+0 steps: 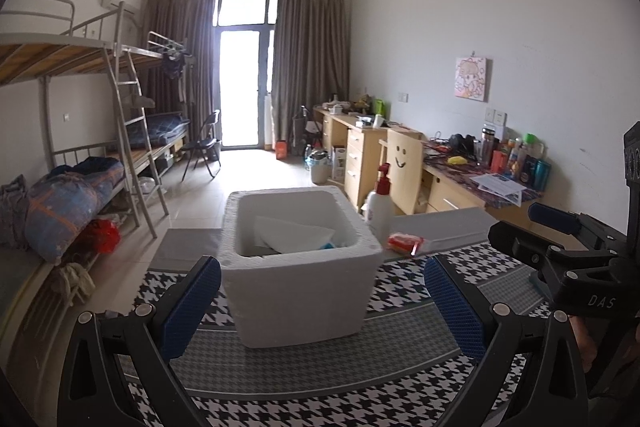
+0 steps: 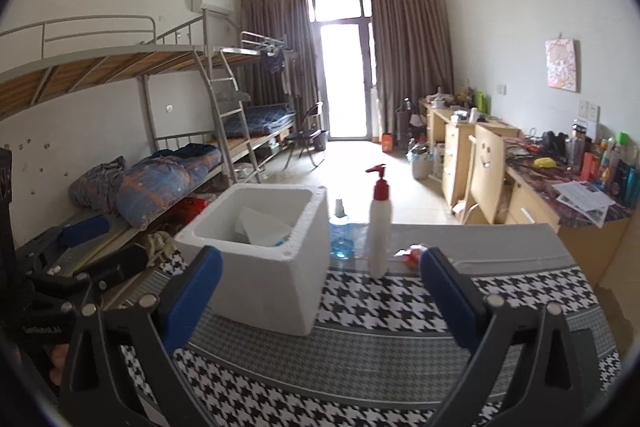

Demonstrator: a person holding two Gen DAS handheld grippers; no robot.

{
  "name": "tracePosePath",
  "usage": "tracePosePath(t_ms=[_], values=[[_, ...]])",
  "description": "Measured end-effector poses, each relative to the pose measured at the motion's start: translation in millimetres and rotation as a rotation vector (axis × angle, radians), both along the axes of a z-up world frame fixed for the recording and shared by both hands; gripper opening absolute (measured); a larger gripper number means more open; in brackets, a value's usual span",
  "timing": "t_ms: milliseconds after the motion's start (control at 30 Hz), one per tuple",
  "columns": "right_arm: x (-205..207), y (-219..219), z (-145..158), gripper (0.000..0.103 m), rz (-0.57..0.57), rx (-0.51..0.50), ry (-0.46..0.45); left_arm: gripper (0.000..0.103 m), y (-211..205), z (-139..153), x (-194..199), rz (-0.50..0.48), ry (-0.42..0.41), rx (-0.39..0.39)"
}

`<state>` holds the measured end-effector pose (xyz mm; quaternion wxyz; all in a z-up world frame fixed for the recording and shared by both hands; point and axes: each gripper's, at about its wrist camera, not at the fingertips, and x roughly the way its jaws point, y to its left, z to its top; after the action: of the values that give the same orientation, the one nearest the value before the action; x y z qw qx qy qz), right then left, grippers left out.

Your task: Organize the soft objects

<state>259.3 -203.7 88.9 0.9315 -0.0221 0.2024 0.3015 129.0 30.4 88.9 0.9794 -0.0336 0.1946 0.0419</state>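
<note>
Right now we hold the left gripper (image 1: 322, 303) and right gripper (image 2: 320, 291) spread and empty above the tabletop (image 2: 360, 355); the white foam box (image 1: 300, 267) sits mid-tabletop, the red packet (image 1: 405, 242) near its far edge.

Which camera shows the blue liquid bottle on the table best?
The right wrist view: the blue bottle stands in plain sight between the foam box and the pump bottle. In the left wrist view it is hidden.
</note>
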Motion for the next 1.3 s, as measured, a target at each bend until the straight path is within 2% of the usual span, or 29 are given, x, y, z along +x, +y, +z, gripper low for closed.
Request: tracePosePath(t_ms=[267, 433, 567, 767, 900, 1033, 1300], values=[[-12.3, -26.7, -11.6, 0.102, -0.064, 0.007, -0.030, 0.102, -16.0, -9.3, -7.6, -0.031, -0.011, -0.017], [-14.9, -43.1, -20.2, 0.103, -0.091, 0.037, -0.016, 0.102, -19.1, -14.3, -11.0, -0.035, -0.020, -0.007], [-19.1, -45.6, -27.0, 0.103, -0.123, 0.020, -0.032, 0.102, -19.6, -18.3, -17.7, -0.044, -0.033, -0.023], [-29.0, -45.5, -36.7, 0.103, -0.104, -0.008, -0.049, 0.102, -24.8, -27.6, -27.1, -0.043, -0.058, -0.028], [-34.3, -48.1, -42.8, 0.103, -0.076, 0.012, -0.042, 0.102, -31.0, -35.0, -31.3, -0.058, -0.062, -0.043], [-41.2, -49.7, -45.7, 0.103, -0.072, 0.011, -0.062, 0.102, -34.7, -38.0, -38.6, -0.052, -0.092, -0.026], [-52.6, -54.4, -56.1, 0.103, -0.104, 0.020, -0.077, 0.102, -38.8, -51.5, -48.1, -0.063, -0.097, -0.002]])
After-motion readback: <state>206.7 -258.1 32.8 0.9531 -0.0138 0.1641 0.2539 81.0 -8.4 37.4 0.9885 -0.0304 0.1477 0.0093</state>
